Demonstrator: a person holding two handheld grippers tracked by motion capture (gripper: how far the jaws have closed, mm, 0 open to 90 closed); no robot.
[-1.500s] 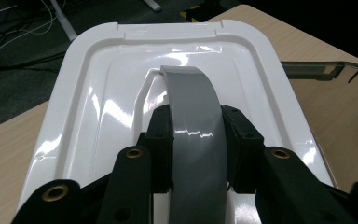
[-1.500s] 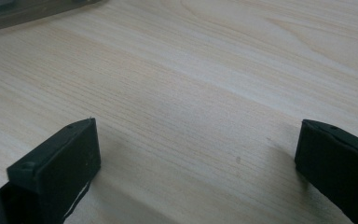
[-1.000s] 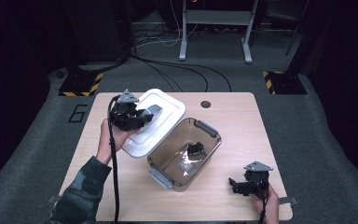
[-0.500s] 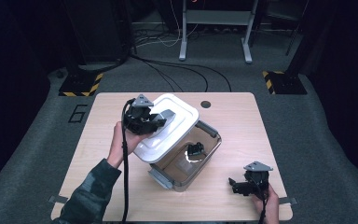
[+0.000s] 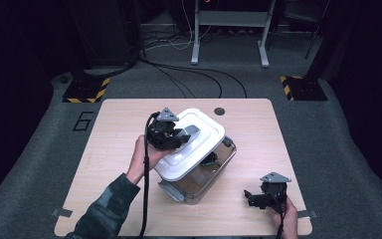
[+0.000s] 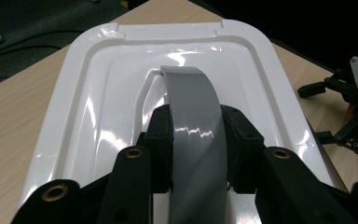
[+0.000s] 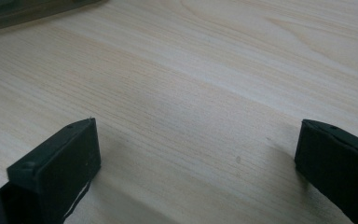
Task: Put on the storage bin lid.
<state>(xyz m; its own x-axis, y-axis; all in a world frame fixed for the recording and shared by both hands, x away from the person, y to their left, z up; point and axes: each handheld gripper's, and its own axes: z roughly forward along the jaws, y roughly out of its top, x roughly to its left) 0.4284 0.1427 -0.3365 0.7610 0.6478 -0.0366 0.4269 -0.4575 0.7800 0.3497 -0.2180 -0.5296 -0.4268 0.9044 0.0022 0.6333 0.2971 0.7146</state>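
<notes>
White lid [image 5: 191, 144] sits tilted over the clear container [image 5: 206, 174] mid-table [image 5: 104, 129], not seated flush. Left gripper [image 5: 171, 137] is clamped on the lid's grey handle [image 6: 193, 130]. Right gripper [image 5: 258, 196] rests near the table's front right edge, jaws wide apart on nothing.

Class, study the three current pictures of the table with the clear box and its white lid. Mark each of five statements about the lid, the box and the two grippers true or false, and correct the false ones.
1. The left gripper grips the lid by its grey handle. True.
2. The lid lies flat on the table. False: it is held tilted over the clear box.
3. The right gripper holds a cup. False: its fingers stand open over bare wood.
4. A small dark object sits in the box. True.
5. The lid is blue. False: white.
</notes>
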